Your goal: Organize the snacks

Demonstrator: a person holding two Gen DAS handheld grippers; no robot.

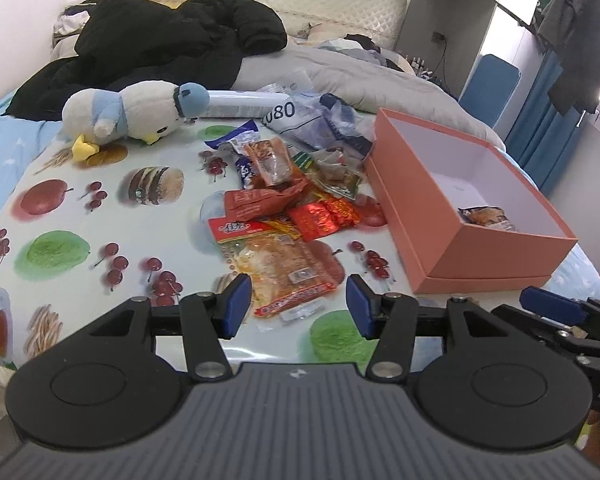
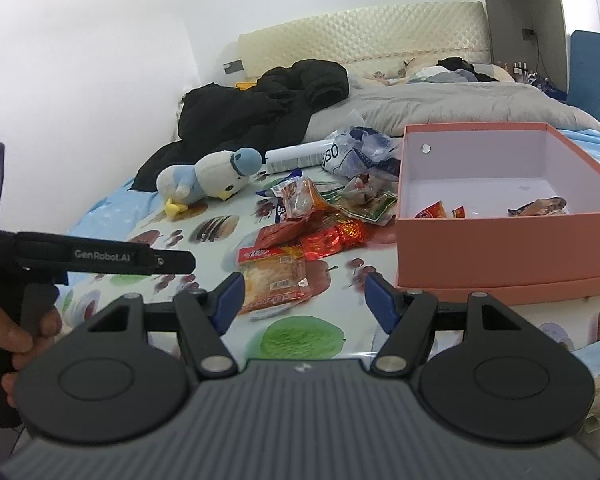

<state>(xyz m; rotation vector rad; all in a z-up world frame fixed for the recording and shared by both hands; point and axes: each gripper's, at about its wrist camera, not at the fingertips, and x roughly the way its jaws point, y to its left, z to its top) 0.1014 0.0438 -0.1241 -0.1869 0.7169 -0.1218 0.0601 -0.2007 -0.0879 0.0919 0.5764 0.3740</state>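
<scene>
The scene was a bedroom: a bed covered by a food-printed sheet (image 1: 80, 216), with a padded headboard behind.

The left gripper (image 1: 298, 306) had its blue pads apart and held nothing; between them lay the near end of a clear pack of orange snack pieces with a red label (image 1: 278, 268). The right gripper (image 2: 304, 302) was likewise parted and empty, with the same pack just ahead of its left pad.

Beyond lay the heap of snack packets (image 1: 296, 192), red foil ones among them, and to its right the open pink box (image 1: 496, 248), already holding a few packets.

By my reading, the step was an approach for the next pick. It would call for lowering onto the nearest pack, closing on it, then carrying it to the box.

Readable writing: "GenRobot.AI" on the strap (image 2: 102, 256) of the left gripper's handle, and "080" on a crumpled plastic bag (image 1: 316, 122). The packet labels were too small to read.
</scene>
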